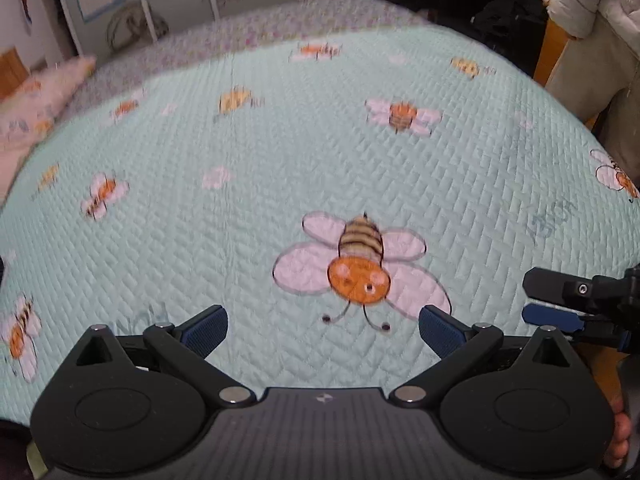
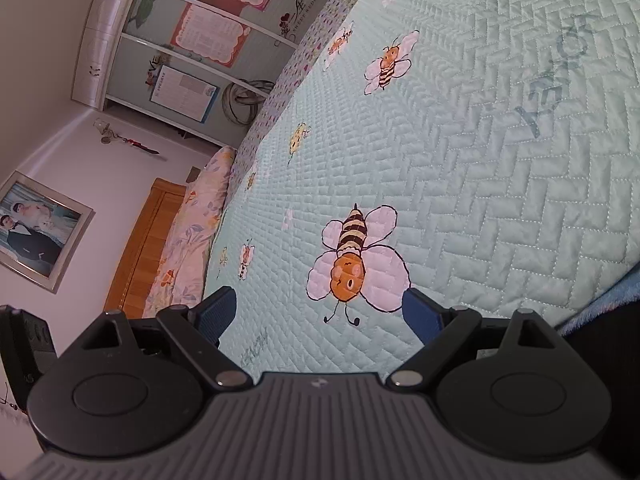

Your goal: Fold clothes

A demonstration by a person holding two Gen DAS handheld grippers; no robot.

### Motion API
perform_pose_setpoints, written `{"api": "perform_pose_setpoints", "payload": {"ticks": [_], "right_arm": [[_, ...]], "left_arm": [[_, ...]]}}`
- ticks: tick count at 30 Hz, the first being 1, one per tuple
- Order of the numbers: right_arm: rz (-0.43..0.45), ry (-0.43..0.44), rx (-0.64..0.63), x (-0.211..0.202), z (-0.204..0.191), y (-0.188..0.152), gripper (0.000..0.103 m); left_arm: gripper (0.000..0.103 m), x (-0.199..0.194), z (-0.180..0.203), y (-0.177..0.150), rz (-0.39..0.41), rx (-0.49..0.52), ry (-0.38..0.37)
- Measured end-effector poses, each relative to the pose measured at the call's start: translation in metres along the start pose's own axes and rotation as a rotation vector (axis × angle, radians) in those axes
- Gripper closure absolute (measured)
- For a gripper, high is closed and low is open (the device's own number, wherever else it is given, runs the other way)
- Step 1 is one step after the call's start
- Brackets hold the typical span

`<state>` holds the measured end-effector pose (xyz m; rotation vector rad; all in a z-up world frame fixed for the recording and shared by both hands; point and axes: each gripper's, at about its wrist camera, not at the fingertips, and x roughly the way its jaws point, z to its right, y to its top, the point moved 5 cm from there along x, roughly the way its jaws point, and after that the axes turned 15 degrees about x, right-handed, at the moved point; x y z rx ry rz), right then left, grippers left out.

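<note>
No garment shows clearly in either view. A mint quilted bedspread [image 1: 280, 160] printed with bees fills both views. My left gripper [image 1: 322, 322] hovers open over a large bee print [image 1: 360, 264], with nothing between its blue pads. My right gripper [image 2: 320, 302] also stands open and empty, above a bee print [image 2: 352, 264] on the bedspread [image 2: 500, 160]. The left wrist view shows my right gripper [image 1: 532, 298] at the right edge, fingers apart. A strip of light blue fuzzy fabric [image 2: 596, 300] lies at the bed's edge; I cannot tell what it is.
A floral pillow [image 1: 36, 104] [image 2: 192, 240] lies at the head of the bed by a wooden headboard [image 2: 148, 248]. A wardrobe with posters [image 2: 192, 40] stands beyond the far side. A person in a white padded jacket [image 1: 592, 8] stands at the bed's far right corner.
</note>
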<state>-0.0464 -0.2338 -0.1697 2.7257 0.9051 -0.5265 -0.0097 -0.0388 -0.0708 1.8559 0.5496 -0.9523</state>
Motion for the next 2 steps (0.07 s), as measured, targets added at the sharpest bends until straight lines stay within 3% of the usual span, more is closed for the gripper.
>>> {"api": "perform_pose_setpoints", "payload": {"ticks": [2], "right_arm": [[0.001, 0.0, 0.001, -0.0003, 0.0006, 0.0001, 0.013]], "left_arm": [[0.005, -0.004, 0.004, 0.0014, 0.027, 0.016, 0.011]]}}
